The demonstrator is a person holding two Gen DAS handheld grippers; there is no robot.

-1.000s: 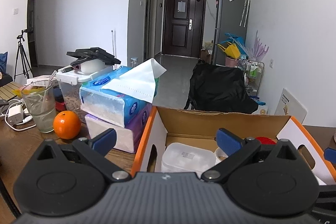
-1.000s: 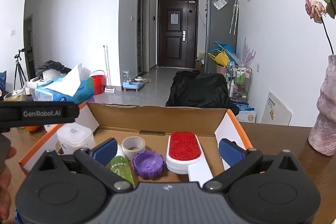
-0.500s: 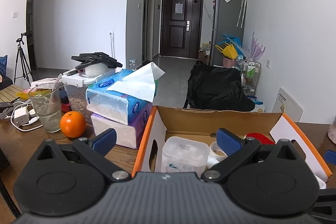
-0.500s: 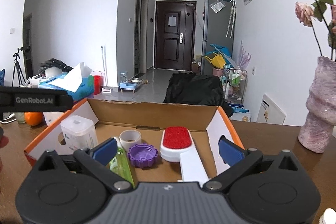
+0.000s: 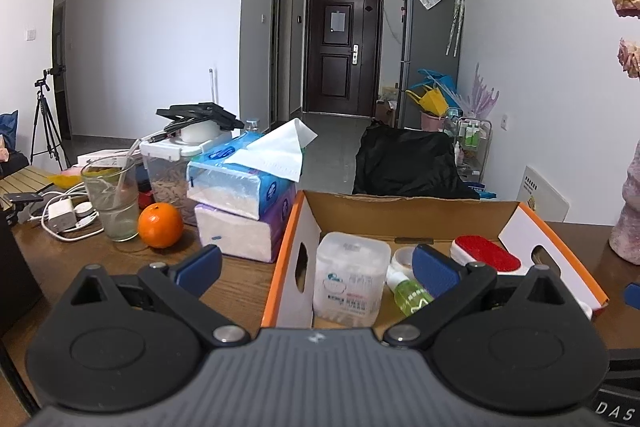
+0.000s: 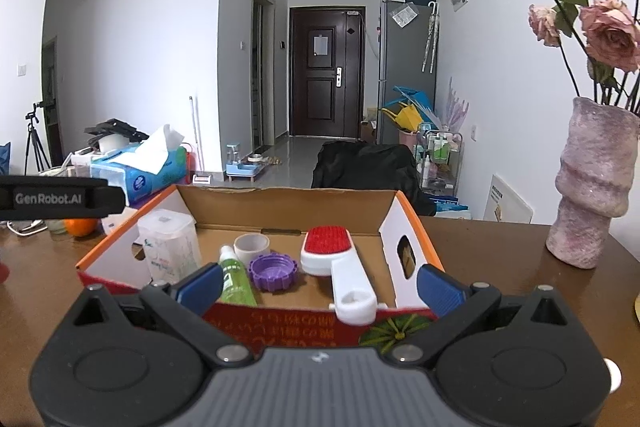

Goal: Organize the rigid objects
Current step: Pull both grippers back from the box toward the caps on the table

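Observation:
An open cardboard box (image 6: pixel 288 205) with orange edges stands on the wooden table; it also shows in the left wrist view (image 5: pixel 404 217). Inside it are a clear plastic container (image 6: pixel 170 245), a green spray bottle (image 6: pixel 234 279), a roll of tape (image 6: pixel 251 246), a purple lid (image 6: pixel 273 271) and a white brush with a red pad (image 6: pixel 332 259). My right gripper (image 6: pixel 320 285) is open and empty, in front of the box's near wall. My left gripper (image 5: pixel 318 267) is open and empty at the box's left near corner, above the container (image 5: pixel 350 279).
Left of the box are stacked tissue packs (image 5: pixel 244 203), an orange (image 5: pixel 160 225), a glass with a straw (image 5: pixel 112 201), a storage tub (image 5: pixel 172 167) and charger cables (image 5: pixel 64 215). A pink vase with dried roses (image 6: pixel 592 183) stands right of the box.
Both grippers have drawn back and risen, so more of the box and its contents shows. The vase and roses have come into the right wrist view. Both stay open.

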